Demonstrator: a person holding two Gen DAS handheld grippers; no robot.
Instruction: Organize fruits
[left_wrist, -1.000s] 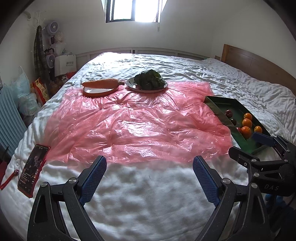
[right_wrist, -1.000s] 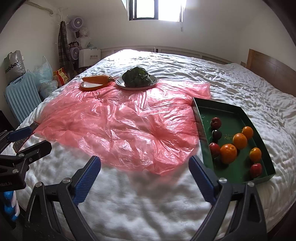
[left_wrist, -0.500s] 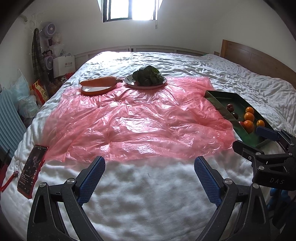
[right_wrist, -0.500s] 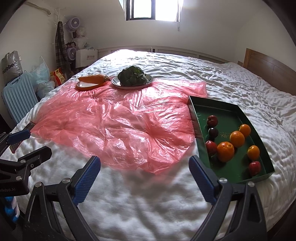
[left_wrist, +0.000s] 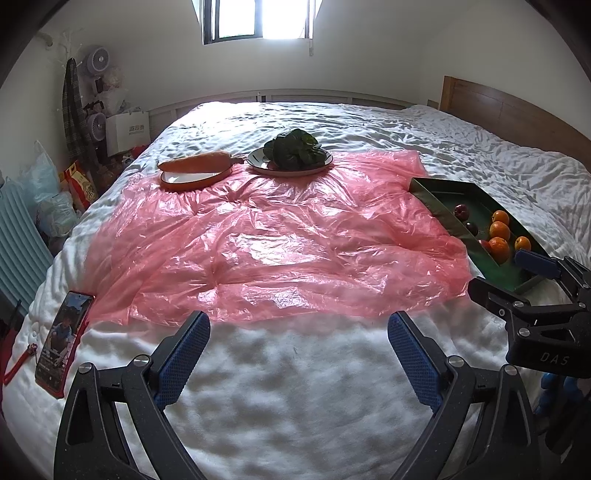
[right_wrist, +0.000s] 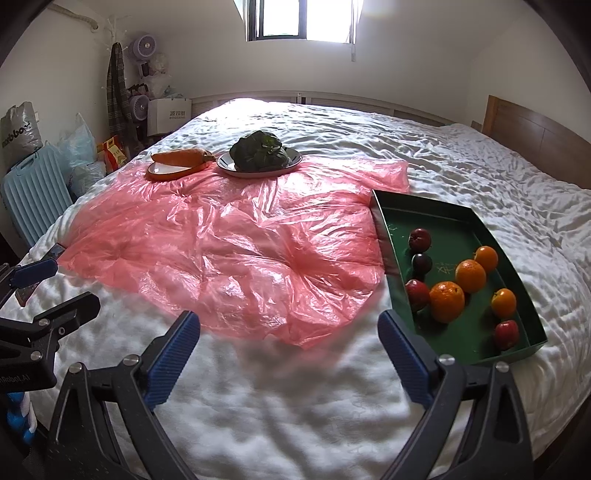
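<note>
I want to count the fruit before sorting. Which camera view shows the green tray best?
The right wrist view: the green tray lies close, its whole floor and all the fruit visible. In the left wrist view the tray sits far right, seen edge-on, its near end hidden behind the right tongs.

Both wrist views look low across the bed (left_wrist: 295, 387) toward the window (right_wrist: 299, 18), sharing the pink sheet (left_wrist: 258, 240) and the green tray (right_wrist: 461, 332).

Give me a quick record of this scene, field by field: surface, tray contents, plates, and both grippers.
surface: white bed with pink plastic sheet
tray: green tray, four oranges, four dark red fruits
plates: carrot on orange plate; leafy greens on grey plate
left gripper: open, empty
right gripper: open, empty
</note>
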